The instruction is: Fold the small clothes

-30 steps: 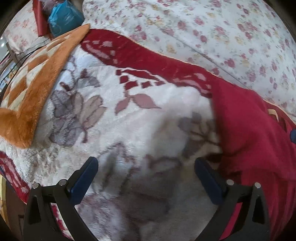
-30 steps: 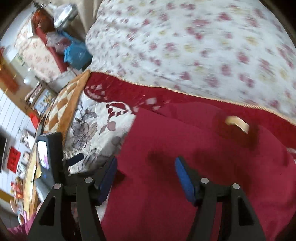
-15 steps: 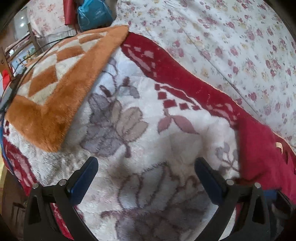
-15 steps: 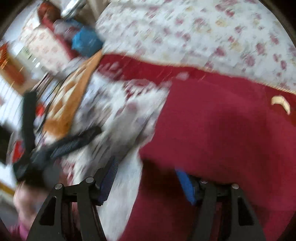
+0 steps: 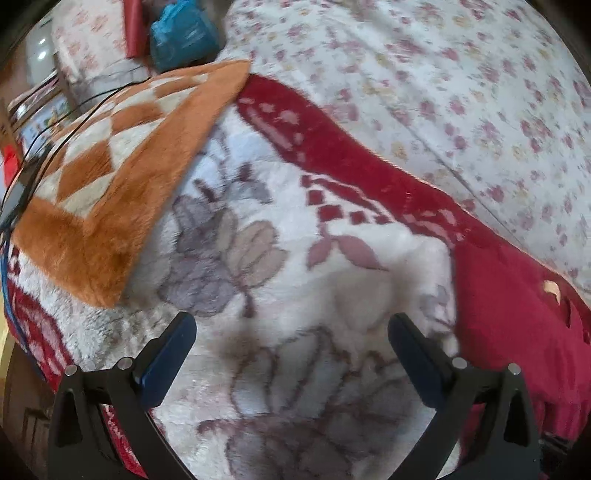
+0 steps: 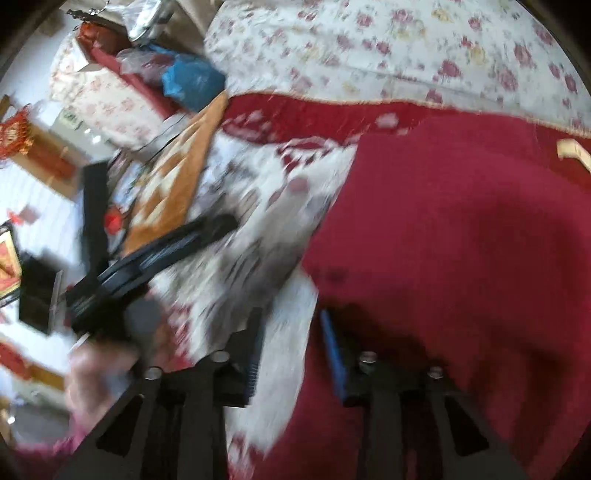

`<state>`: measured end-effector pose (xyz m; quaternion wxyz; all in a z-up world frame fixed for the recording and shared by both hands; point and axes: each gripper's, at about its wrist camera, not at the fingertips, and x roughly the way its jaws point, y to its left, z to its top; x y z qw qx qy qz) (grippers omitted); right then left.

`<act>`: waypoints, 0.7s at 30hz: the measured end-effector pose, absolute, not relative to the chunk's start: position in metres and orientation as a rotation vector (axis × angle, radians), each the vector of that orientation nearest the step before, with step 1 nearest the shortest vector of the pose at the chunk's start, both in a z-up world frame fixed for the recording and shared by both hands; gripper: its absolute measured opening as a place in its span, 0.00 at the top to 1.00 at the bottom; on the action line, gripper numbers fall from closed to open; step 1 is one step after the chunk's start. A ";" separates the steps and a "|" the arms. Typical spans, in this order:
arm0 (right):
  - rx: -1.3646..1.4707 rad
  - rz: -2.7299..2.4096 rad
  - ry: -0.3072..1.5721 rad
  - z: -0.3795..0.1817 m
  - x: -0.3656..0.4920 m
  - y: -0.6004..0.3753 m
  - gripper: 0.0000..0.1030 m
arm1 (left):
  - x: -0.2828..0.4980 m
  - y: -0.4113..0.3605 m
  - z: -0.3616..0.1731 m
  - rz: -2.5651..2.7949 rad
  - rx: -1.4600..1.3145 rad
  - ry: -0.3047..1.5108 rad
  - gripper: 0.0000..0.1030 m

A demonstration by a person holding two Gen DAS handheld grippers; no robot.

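A dark red garment (image 6: 461,240) lies on the plush white floral blanket (image 5: 277,277); a cream tag (image 6: 572,151) shows near its far right. My right gripper (image 6: 295,354) sits at the garment's left edge, jaws narrowed but still apart, with the garment's edge and white blanket showing in the gap; the view is blurred. My left gripper (image 5: 291,343) is wide open and empty over the white blanket, left of the garment's edge (image 5: 517,314). It also shows in the right wrist view (image 6: 155,258) at the left.
An orange checked blanket (image 5: 110,184) covers the blanket's left corner. A floral quilt (image 5: 443,92) lies behind. A blue bag (image 5: 181,33) and red items sit at the back left. The bed edge drops off at the left.
My left gripper moved left off the red garment and stays open. My right gripper's jaws narrowed at the garment's left edge; the view swung.
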<state>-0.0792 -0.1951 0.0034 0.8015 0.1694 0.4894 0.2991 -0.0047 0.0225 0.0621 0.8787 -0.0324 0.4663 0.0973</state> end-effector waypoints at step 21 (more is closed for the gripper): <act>0.341 -0.162 0.941 0.011 -0.103 -0.450 0.87 | -0.011 -0.069 0.040 0.013 0.079 1.046 0.00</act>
